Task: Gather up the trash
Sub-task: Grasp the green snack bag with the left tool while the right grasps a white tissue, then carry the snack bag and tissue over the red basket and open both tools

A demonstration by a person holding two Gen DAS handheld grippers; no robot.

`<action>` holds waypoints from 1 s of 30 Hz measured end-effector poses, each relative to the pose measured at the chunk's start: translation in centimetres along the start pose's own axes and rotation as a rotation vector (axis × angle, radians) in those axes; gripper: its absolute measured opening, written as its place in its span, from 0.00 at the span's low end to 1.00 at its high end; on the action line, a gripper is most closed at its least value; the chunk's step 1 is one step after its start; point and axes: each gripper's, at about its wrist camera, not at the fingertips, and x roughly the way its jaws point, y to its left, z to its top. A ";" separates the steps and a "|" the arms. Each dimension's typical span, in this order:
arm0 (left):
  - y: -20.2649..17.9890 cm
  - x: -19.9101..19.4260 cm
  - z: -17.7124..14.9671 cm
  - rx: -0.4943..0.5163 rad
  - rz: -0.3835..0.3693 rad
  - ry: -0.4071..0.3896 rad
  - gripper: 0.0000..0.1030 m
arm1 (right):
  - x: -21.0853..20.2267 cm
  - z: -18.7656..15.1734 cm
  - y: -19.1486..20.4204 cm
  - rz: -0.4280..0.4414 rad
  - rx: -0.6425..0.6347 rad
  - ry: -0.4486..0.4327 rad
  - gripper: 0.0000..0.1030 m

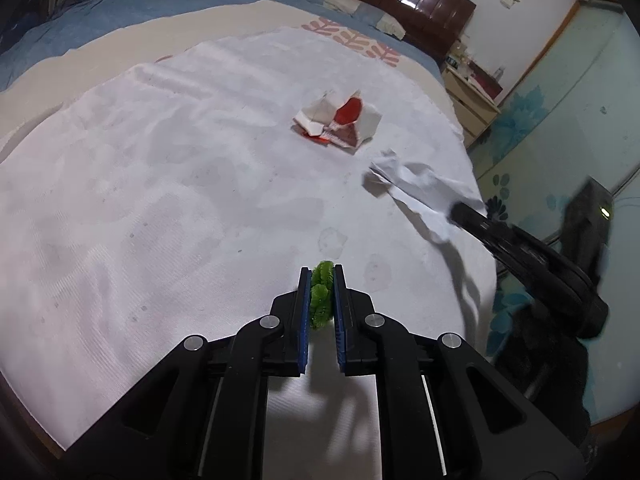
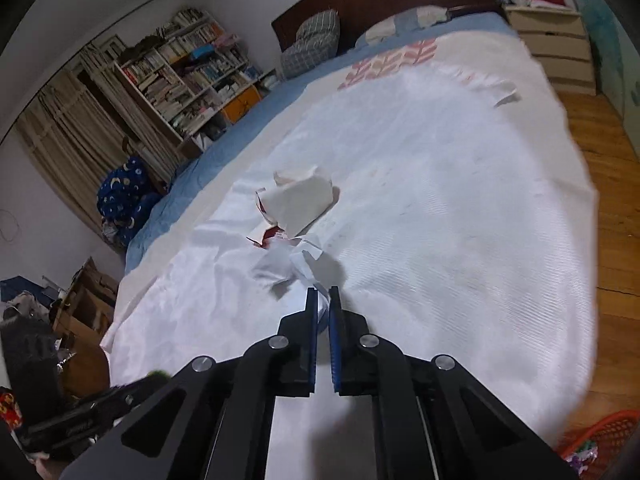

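Observation:
My left gripper [image 1: 322, 270] is shut on a green fuzzy piece of trash [image 1: 321, 296], held above the white cloth [image 1: 160, 184] on the bed. My right gripper [image 2: 323, 290] is shut on a crumpled white paper [image 2: 288, 266]; in the left wrist view the same paper [image 1: 416, 188] hangs from the right gripper's fingers [image 1: 470, 214] above the cloth's right edge. A crumpled white and red wrapper [image 1: 338, 120] lies on the cloth beyond both grippers; it also shows in the right wrist view [image 2: 298, 204].
A red basket [image 2: 600, 436] with some trash stands on the wooden floor [image 2: 612, 200] at the lower right. A small white scrap [image 2: 506, 94] lies near the cloth's far edge. A bookshelf [image 2: 192, 68], pillows [image 2: 316, 40] and a nightstand [image 2: 556, 44] surround the bed.

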 end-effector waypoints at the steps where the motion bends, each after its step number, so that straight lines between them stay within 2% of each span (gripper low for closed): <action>1: -0.3 -0.1 0.0 0.006 -0.006 -0.002 0.10 | -1.2 -0.1 0.0 -0.007 -0.007 -0.011 0.07; 4: -2.3 -0.1 -0.2 0.047 -0.026 -0.004 0.10 | -5.9 -0.2 0.4 -0.049 -0.056 -0.059 0.07; 10: -6.6 0.3 -1.0 0.134 -0.055 0.006 0.10 | -14.0 -2.3 0.3 -0.107 -0.156 -0.091 0.07; 16: -9.9 0.3 -1.6 0.184 -0.086 0.007 0.10 | -20.1 -3.9 -1.4 -0.080 -0.168 -0.124 0.07; 18: -10.9 0.5 -1.6 0.194 -0.094 0.005 0.10 | -21.7 -4.6 -2.3 -0.101 -0.157 -0.133 0.07; 21: -12.3 1.0 -1.9 0.217 -0.112 0.019 0.10 | -24.5 -5.8 -4.1 -0.167 -0.133 -0.149 0.07; 25: -14.6 1.8 -2.6 0.260 -0.144 0.042 0.10 | -28.6 -8.6 -7.3 -0.300 -0.082 -0.148 0.07; 30: -20.2 1.5 -4.5 0.350 -0.239 0.053 0.10 | -33.3 -11.4 -11.1 -0.416 0.003 -0.156 0.07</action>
